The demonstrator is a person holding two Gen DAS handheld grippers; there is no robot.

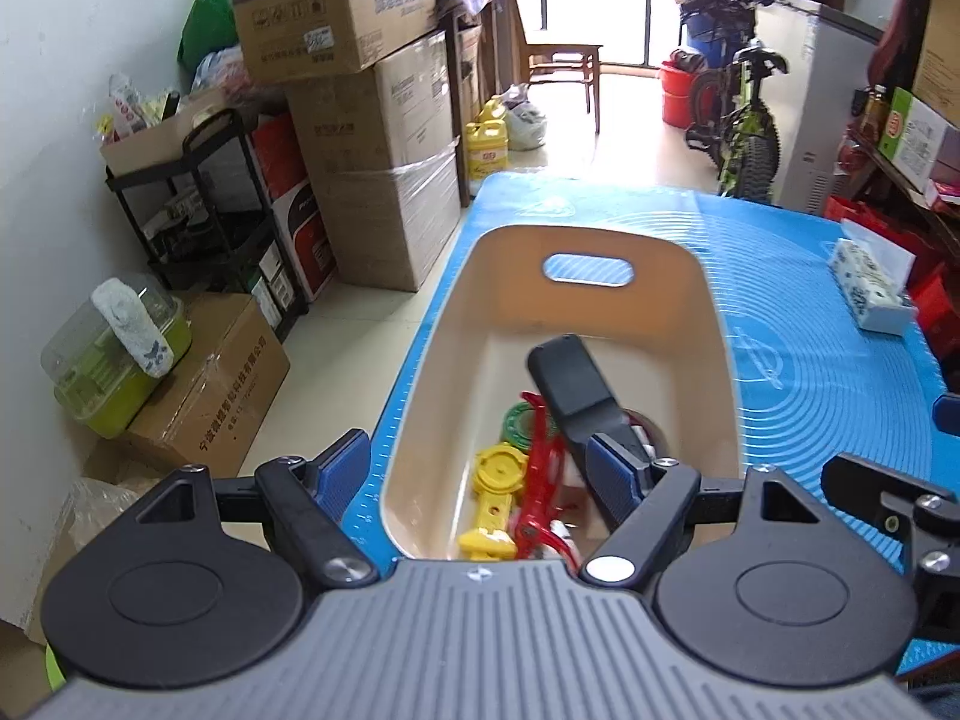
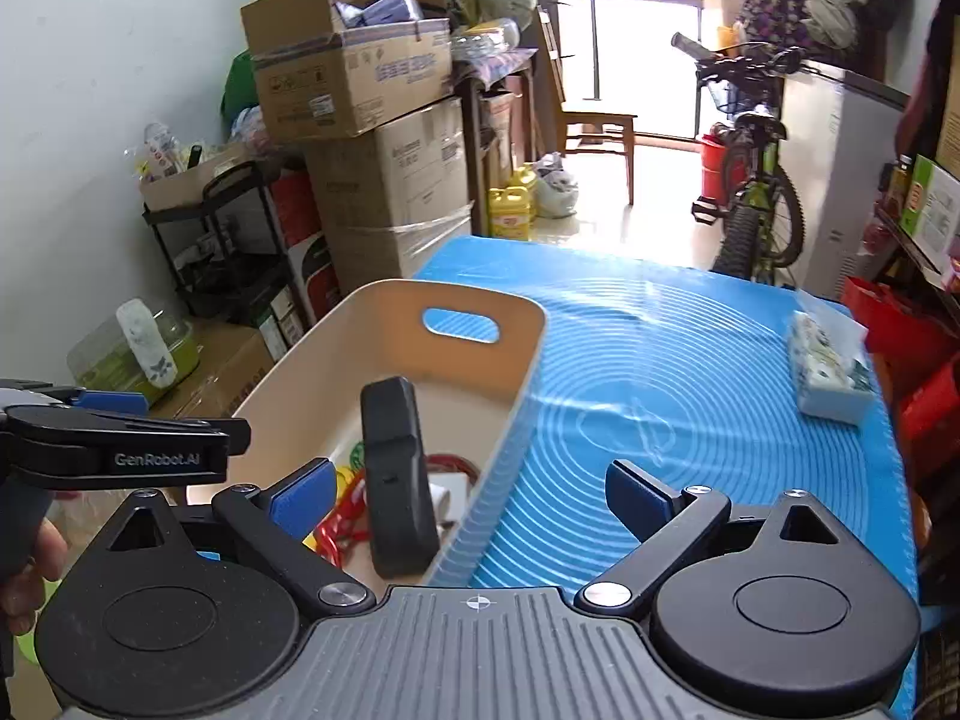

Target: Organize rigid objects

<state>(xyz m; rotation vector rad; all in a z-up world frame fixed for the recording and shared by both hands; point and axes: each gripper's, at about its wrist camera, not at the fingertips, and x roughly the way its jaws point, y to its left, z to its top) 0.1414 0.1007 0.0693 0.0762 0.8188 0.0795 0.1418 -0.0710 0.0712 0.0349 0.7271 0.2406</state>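
In the left wrist view, the blue mat (image 1: 810, 324) lay bare across the right half, its left edge dropping to floor and stacked cartons (image 1: 384, 168). The left gripper (image 1: 480, 468) hung tilted down over the near end of the beige bin (image 1: 720, 360), jaws wide, gripping nothing. Inside lay a black remote (image 1: 570, 384) over red, yellow and green toys (image 1: 510, 480). In the right wrist view, the right gripper (image 2: 474, 498) straddled the bin's right wall at lower centre, spread wide and empty, with open mat up to a tissue box (image 2: 828, 366).
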